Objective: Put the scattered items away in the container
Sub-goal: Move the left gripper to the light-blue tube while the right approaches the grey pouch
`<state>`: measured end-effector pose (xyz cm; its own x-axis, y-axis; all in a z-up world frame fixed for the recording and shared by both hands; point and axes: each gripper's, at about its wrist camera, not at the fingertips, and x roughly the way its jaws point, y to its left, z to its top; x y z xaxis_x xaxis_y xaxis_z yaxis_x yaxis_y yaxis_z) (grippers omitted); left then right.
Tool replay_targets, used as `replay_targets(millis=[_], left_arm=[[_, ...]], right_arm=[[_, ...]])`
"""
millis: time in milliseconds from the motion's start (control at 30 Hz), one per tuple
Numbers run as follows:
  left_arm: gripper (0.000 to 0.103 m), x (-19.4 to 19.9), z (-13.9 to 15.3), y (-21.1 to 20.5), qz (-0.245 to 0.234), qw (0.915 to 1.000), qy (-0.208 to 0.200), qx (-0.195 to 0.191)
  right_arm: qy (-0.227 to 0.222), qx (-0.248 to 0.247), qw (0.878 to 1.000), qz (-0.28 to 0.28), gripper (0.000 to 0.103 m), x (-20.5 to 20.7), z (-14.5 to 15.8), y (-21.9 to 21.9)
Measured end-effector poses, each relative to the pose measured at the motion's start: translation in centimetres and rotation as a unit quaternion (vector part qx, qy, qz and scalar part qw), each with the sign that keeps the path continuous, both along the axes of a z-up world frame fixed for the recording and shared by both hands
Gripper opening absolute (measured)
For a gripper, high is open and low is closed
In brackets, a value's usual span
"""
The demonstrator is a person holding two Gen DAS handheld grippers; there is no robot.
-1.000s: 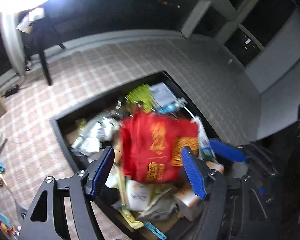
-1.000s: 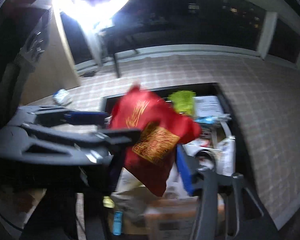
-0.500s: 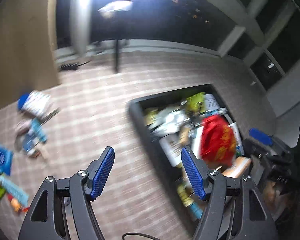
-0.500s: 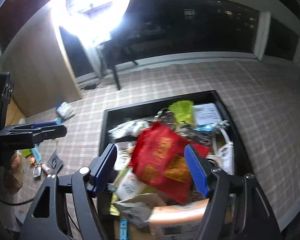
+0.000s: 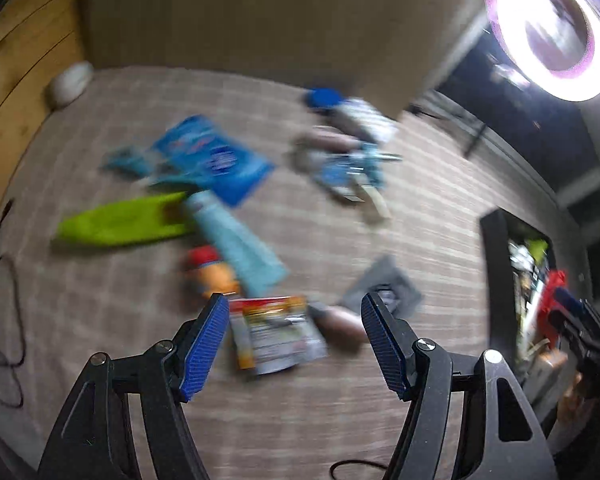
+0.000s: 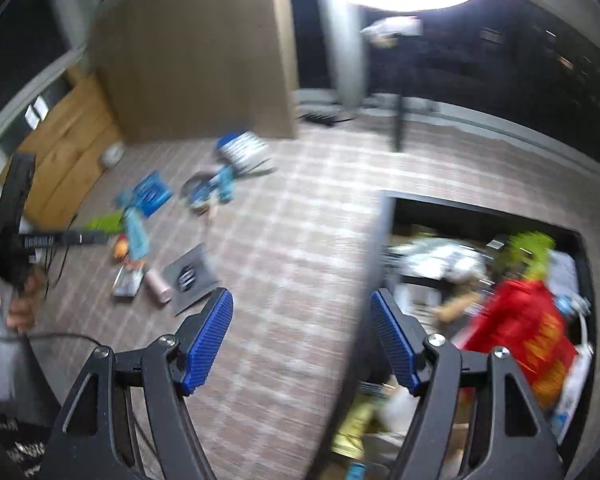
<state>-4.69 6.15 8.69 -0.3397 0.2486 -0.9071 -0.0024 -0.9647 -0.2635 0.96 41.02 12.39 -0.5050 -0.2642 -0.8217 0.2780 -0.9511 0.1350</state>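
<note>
**Red bag deposited; both tools freed for the next pickup**

Change noted: the red bag (image 6: 528, 336), a second ago hanging between the tools above the bin, now lies inside the bin (image 6: 388, 216) at the right of the right wrist view, on top of the other contents. The right hand-held gripper (image 6: 302, 340) stands released and empty, jaws wide, over bare floor at the bin's left wall. The left hand-held gripper (image 5: 294, 344) has swung away from the bin and now hangs, likewise released and empty, over the scattered items at lower centre of its view.

Meaning for the task: one more item is stowed; collection appears to resume on the floor.

Container: the dark bin holds a mixed heap, including a yellow-green packet (image 6: 532, 252), white wrappers and the red bag. It looks well filled.

Outstanding on the floor (image 5: 380, 420): a printed pouch (image 5: 276, 336) between the left jaws, a grey sachet (image 5: 384, 288), a green packet (image 5: 120, 224), a blue packet (image 5: 216, 160), a pale blue tube (image 5: 236, 244). Blur prevents finer identification.
</note>
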Motion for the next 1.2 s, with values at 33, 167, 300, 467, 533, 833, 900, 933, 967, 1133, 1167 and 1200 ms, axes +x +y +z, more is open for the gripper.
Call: replay_targets(millis=[33,167,300,467,533,833,900,933,967,1133,1167,1200], left_arm=[[0.065,0.2,-0.3,-0.5,0.008,1.0,-0.002,0.0],[0.065,0.9,-1.9,-2.8,0.042,0.9987,-0.021,0.02],[0.065,2.0,-3.5,-1.9,0.031,0.9986,-0.034,0.026],[0.061,3.3,-5.3,0.4,0.002,0.9986,-0.05,0.019],[0.06,3.2,-5.9,0.8,0.002,0.9984,-0.054,0.018],[0.06,0.1,-4.5,-2.1,0.055,0.9972,-0.045,0.023],[0.06,-1.4,-4.4,-2.4,0.065,0.9965,-0.047,0.023],[0.06,-2.4,-4.4,-2.5,0.071,0.9962,-0.048,0.018],[0.06,-3.1,-4.5,-2.7,0.075,0.9957,-0.051,0.014],[0.06,-6.3,-6.3,-2.5,0.089,0.9925,-0.084,0.0],[0.06,-6.5,-6.5,-2.4,0.089,0.9923,-0.087,-0.001],[0.06,-6.7,-6.7,-2.3,0.088,0.992,-0.09,-0.001]], right_arm=[[-0.001,0.007,1.0,0.014,0.07,-0.3,-0.4,-1.2],[-0.016,0.016,0.998,0.057,0.07,-1.4,-2.0,-5.2],[-0.034,0.006,0.993,0.114,0.07,-1.9,-3.1,-9.0],[-0.041,0.034,0.979,0.197,0.058,-1.6,-4.4,-13.9],[-0.044,0.047,0.975,0.211,0.047,-1.9,-4.9,-15.2],[-0.051,0.053,0.975,0.211,0.047,-4.4,-5.2,-17.2],[-0.054,0.058,0.978,0.194,0.047,-5.4,-5.3,-17.0],[-0.057,0.057,0.979,0.188,0.047,-5.8,-5.3,-16.8],[-0.061,0.057,0.98,0.179,0.047,-6.4,-5.4,-16.4],[-0.081,0.066,0.982,0.155,0.055,-8.3,-6.1,-14.8],[-0.087,0.067,0.982,0.152,0.056,-8.5,-6.3,-14.4],[-0.092,0.067,0.982,0.149,0.058,-8.6,-6.5,-14.0]])
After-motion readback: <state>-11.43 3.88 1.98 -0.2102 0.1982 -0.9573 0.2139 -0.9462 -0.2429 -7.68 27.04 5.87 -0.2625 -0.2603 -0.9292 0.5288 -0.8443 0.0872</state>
